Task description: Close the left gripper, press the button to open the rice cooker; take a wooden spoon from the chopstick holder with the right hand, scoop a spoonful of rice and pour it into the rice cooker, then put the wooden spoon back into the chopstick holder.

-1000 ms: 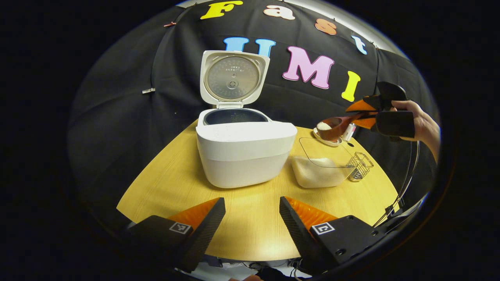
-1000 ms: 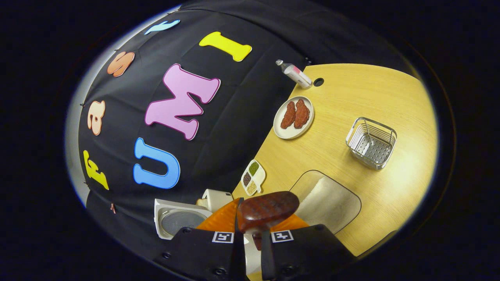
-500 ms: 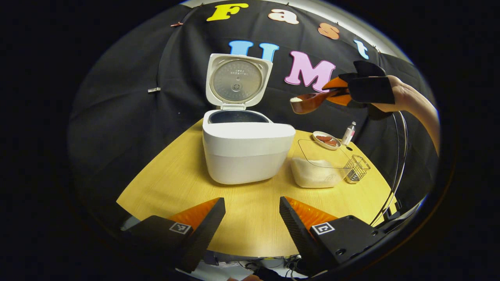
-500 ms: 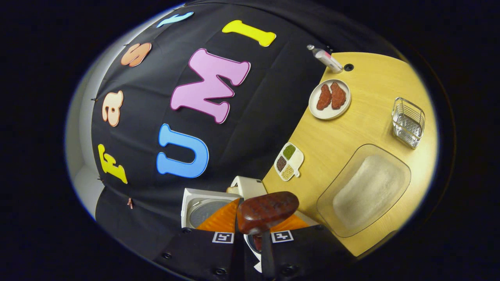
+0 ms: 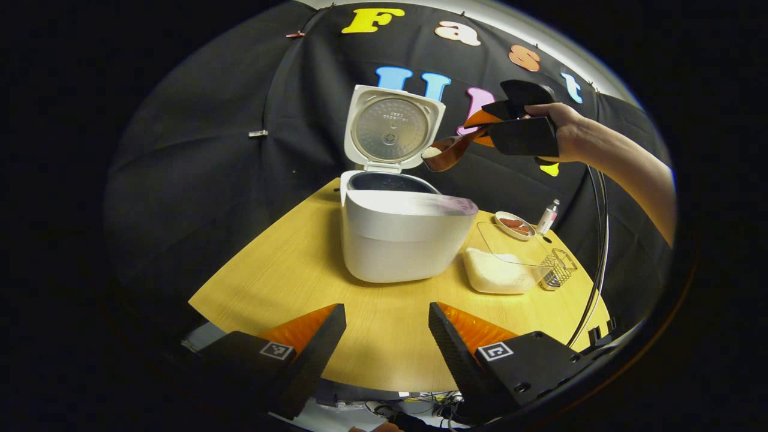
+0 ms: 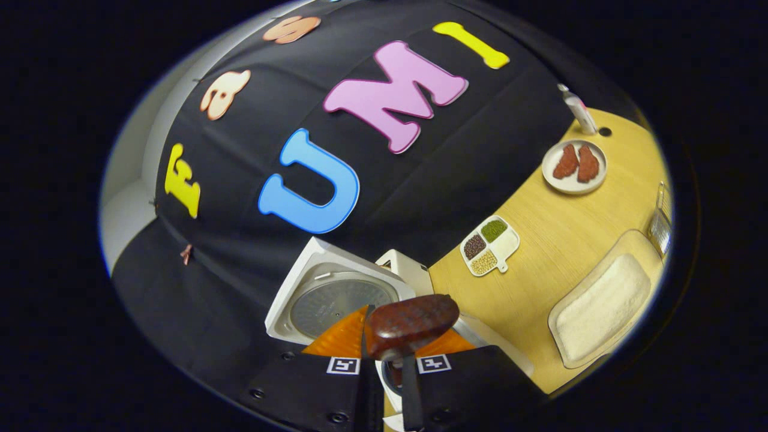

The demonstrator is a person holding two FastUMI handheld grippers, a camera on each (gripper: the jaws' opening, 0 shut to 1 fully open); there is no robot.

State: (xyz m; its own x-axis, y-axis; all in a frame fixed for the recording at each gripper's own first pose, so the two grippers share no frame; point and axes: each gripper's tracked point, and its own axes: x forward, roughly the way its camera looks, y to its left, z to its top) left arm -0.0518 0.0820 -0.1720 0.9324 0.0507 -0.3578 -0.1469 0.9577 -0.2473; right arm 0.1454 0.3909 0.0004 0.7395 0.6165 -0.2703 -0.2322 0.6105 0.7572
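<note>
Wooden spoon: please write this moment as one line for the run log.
stage: carry rice | right gripper: shut on wooden spoon, rice in bowl | spoon: above open rice cooker, not yet poured | left gripper: open, idle

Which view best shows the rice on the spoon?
The left gripper view: the spoon is seen side-on above the open cooker, white rice heaped in its bowl. The right gripper view, from behind, shows the spoon's handle end in the tongs, with the rice hidden.
</note>
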